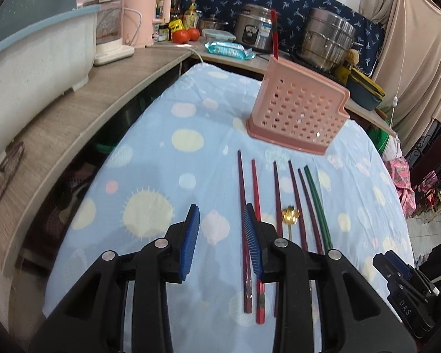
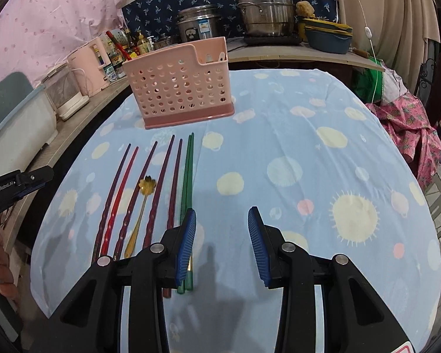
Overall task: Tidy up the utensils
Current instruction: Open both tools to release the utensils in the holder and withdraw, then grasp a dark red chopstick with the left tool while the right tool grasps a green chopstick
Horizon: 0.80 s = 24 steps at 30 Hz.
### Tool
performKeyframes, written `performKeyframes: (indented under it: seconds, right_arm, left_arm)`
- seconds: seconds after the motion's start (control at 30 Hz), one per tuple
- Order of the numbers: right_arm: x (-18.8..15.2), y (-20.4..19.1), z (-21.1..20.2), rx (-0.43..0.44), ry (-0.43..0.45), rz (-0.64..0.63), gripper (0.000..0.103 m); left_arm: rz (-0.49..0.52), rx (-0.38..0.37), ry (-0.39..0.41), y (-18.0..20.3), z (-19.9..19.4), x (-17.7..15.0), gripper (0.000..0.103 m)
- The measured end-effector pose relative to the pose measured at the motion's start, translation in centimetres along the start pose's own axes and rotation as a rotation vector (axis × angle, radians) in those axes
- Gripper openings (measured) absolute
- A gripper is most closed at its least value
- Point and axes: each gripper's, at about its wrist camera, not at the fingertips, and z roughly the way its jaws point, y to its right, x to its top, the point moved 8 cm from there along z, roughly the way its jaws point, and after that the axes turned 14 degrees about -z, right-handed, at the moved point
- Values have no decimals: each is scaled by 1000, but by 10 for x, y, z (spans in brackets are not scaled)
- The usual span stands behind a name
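chopsticks (image 2: 150, 194) lie side by side, tips toward pink holder (image 2: 179, 88); both grippers' fingers spread wide, holding nothing.

left hand-held gripper (image 1: 222, 229) agape | chopsticks (image 1: 276, 206) on tablecloth (image 1: 161, 147) | pink caddy (image 1: 298, 108) beyond

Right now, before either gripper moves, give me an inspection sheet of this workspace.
Surface: blue spotted tablecloth, wrinkled.
Job's things: chopsticks in a row, dark purple ones, a red chopstick and a green pair; gold spoon lying among them; pink perforated utensil holder upright beyond them, one red chopstick already standing in it.
Clutter: nothing seen on the cloth.
Grippers: left gripper open, empty; right gripper open, empty.
Cables: white cord hanging at right.
Surroundings: steel pots, tomatoes, eyeglasses on the side counter.
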Motion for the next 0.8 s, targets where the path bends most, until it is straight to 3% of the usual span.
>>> performKeyframes:
  seconds: [0.47, 0.8]
  right_arm:
    - [-32, -23, 16, 47, -55, -20, 36]
    - [-34, -32, 29, 67, -71, -40, 25]
  left_arm:
    - [30, 6, -105, -3, 18, -57, 30]
    - [53, 4, -138, 3, 27, -72, 30]
